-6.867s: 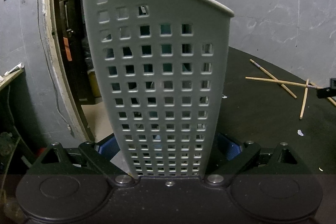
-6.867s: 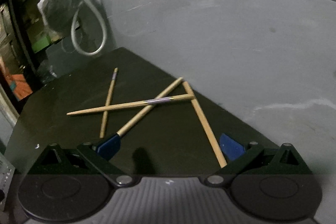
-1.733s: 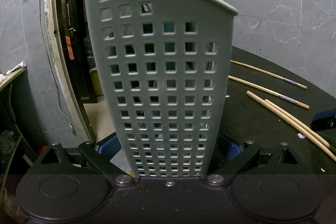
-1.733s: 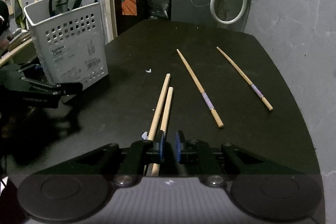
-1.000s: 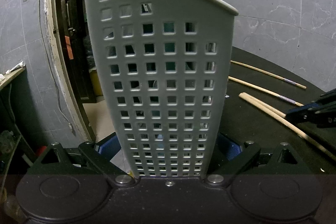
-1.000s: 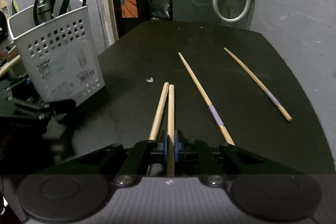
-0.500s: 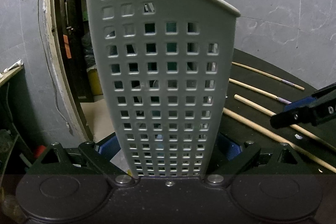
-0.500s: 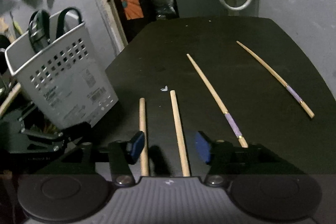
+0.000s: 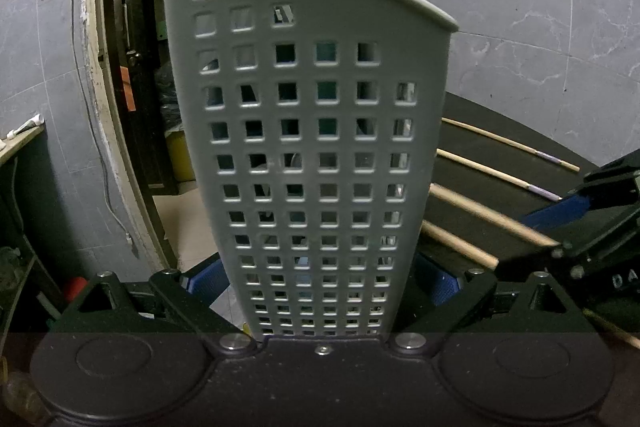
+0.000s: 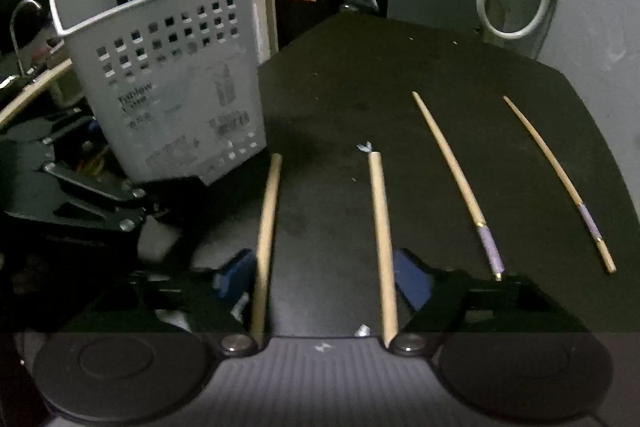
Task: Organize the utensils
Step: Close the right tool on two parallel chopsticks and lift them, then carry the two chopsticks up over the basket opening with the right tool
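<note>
My left hand-held gripper (image 9: 320, 283) clamps the base of the grey utensil basket (image 9: 312, 131), filling the centre of its frame, so it stays put for loading. My right hand-held gripper (image 10: 324, 279), at lower centre of its frame, is closing from half width on the two plain chopsticks (image 10: 266, 227), which lie just inside its pads on the tabletop (image 10: 360, 75). Two purple-banded chopsticks (image 10: 460, 183) wait at right, apart.
</note>
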Motion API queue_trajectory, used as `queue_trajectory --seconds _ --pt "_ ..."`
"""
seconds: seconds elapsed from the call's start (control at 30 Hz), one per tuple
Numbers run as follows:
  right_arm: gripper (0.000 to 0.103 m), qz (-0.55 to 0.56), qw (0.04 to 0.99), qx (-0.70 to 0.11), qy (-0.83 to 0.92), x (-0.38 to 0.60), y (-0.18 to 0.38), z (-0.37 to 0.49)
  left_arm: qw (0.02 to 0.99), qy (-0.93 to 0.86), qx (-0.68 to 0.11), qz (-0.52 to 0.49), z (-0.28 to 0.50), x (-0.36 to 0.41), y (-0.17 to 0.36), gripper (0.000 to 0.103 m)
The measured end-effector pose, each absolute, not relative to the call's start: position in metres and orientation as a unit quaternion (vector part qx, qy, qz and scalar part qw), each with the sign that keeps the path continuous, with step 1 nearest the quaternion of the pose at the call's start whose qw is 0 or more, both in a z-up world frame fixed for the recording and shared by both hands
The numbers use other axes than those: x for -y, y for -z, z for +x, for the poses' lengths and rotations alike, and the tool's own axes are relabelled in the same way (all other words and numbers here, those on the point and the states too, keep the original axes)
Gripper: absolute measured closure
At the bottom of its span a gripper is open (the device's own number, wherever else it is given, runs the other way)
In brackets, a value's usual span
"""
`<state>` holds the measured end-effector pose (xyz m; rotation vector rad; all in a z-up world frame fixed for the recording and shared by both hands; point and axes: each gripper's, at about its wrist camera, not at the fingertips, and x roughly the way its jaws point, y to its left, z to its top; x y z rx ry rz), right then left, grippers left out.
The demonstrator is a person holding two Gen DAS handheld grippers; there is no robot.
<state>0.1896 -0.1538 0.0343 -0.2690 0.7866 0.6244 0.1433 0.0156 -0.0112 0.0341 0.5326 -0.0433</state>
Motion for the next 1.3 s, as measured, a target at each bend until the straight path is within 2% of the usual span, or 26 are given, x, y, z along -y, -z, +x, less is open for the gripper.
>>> queue_trajectory --seconds 0.03,0.07,0.37,0.47,0.53,0.63,0.7,0.77,0.8,0.93,1.0,1.3 --pt "0.074 -0.128 0.868 -0.373 -0.303 0.153 -0.036 0.189 0.964 0.021 -0.263 0.017 0.143 -0.016 0.011 0.005" --pt "0.089 -0.128 0.867 -0.374 -0.302 0.151 -0.036 0.188 0.964 0.022 -0.263 0.017 0.143 -0.016 0.011 0.005" --pt "0.088 -0.140 0.861 -0.381 -0.305 0.149 -0.038 0.186 0.965 0.023 -0.262 0.014 0.143 -0.017 0.011 0.005" --pt "0.085 -0.131 0.857 -0.393 -0.308 0.152 -0.041 0.193 0.965 0.023 -0.262 0.014 0.143 -0.018 0.011 0.005" --pt "0.061 -0.117 0.855 -0.401 -0.308 0.153 -0.042 0.204 0.965 0.022 -0.262 0.015 0.143 -0.018 0.011 0.005" --pt "0.060 -0.128 0.854 -0.396 -0.312 0.147 -0.040 0.210 0.965 0.022 -0.262 0.015 0.143 -0.018 0.012 0.005" --pt "0.063 -0.140 0.856 -0.389 -0.311 0.142 -0.039 0.211 0.964 0.022 -0.263 0.016 0.143 -0.017 0.012 0.005" --pt "0.084 -0.141 0.855 -0.386 -0.316 0.138 -0.038 0.213 0.964 0.022 -0.264 0.018 0.143 -0.016 0.012 0.005" --pt "0.089 -0.142 0.856 -0.387 -0.313 0.137 -0.038 0.214 0.964 0.021 -0.264 0.019 0.144 -0.016 0.012 0.005" --pt "0.090 -0.146 0.845 -0.405 -0.317 0.133 -0.042 0.223 0.964 0.022 -0.265 0.020 0.144 -0.015 0.011 0.005" --pt "0.090 -0.115 0.853 -0.399 -0.317 0.144 -0.047 0.233 0.964 0.022 -0.263 0.018 0.143 -0.015 0.011 0.005" --pt "0.089 0.074 0.912 -0.223 -0.336 0.210 -0.065 0.221 0.964 0.020 -0.264 0.020 0.144 -0.015 0.012 0.005"
